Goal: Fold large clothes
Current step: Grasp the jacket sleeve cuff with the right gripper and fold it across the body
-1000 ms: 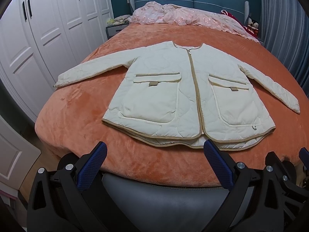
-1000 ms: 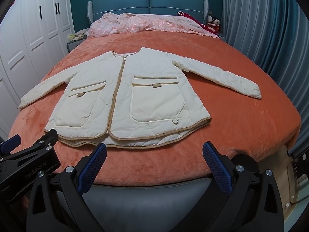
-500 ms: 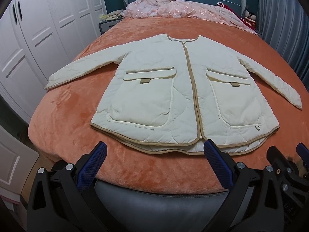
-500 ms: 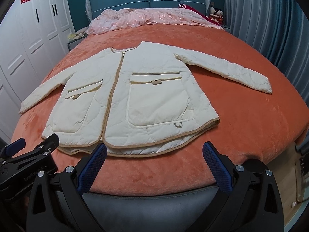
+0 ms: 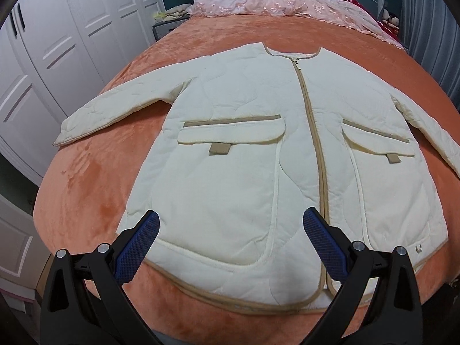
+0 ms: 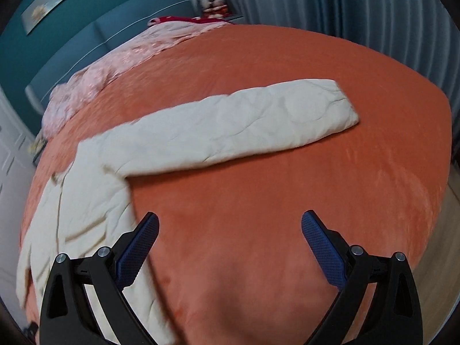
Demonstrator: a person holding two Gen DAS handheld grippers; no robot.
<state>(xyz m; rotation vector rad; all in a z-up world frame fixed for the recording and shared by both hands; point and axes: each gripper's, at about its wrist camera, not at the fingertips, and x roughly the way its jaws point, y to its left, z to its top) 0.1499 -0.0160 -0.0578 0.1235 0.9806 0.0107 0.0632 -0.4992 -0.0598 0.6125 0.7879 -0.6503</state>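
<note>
An orange bed (image 5: pixel 95 189) beside white wardrobes (image 5: pixel 57 43) carries a cream jacket (image 5: pixel 244 172) spread flat. The left claw (image 5: pixel 230 230) and right claw (image 6: pixel 228 230) both hover spread wide, gripping nothing

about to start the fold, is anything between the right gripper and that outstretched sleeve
Nothing visible. The right gripper is open over bare orange bedspread, and only that bedspread lies between it and the cream sleeve. The pink bedding is bunched far off at the headboard.
</note>
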